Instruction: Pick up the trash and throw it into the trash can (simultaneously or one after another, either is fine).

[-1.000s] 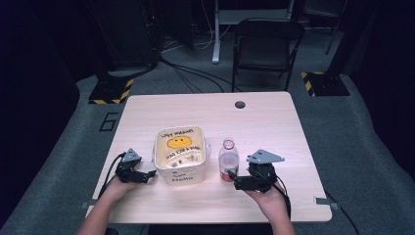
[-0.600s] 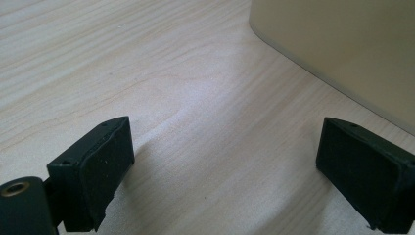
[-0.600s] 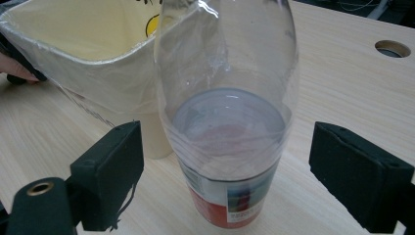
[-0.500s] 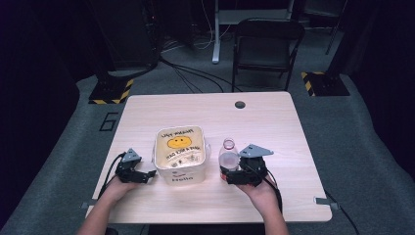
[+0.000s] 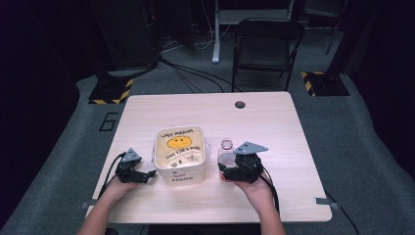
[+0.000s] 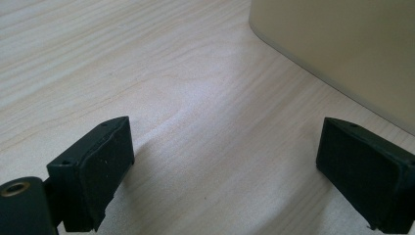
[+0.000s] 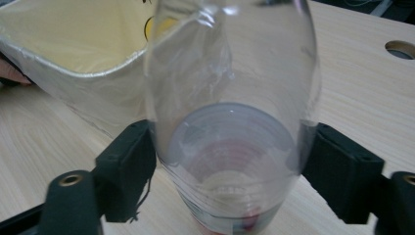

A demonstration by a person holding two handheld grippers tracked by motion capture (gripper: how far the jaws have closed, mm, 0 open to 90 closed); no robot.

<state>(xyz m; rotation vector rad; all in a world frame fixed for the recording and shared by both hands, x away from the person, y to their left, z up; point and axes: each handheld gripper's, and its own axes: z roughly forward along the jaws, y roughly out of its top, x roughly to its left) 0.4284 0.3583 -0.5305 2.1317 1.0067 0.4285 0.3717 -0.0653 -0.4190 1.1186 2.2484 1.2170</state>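
Note:
A clear plastic bottle point(image 5: 225, 155) with a red label stands just right of a cream tub point(image 5: 182, 177) printed with a yellow smiley. My right gripper point(image 5: 226, 171) is around the bottle's lower part. In the right gripper view both black jaws press the sides of the bottle point(image 7: 230, 98), with my right gripper point(image 7: 227, 166) shut on it and the tub point(image 7: 73, 63) behind on the left. My left gripper point(image 5: 149, 175) rests on the table at the tub's left front corner. In its own view my left gripper point(image 6: 222, 171) is open over bare wood, the tub wall point(image 6: 342, 49) at the upper right.
The light wooden table point(image 5: 274, 127) has a round cable hole point(image 5: 240, 104) near its far edge. A black chair point(image 5: 264, 46) stands behind the table. Cables run over the dark floor beyond, and yellow-black striped bases stand at both far sides.
My right gripper has moved left to the bottle and closed around its lower part. The left gripper and the tub have stayed where they were.

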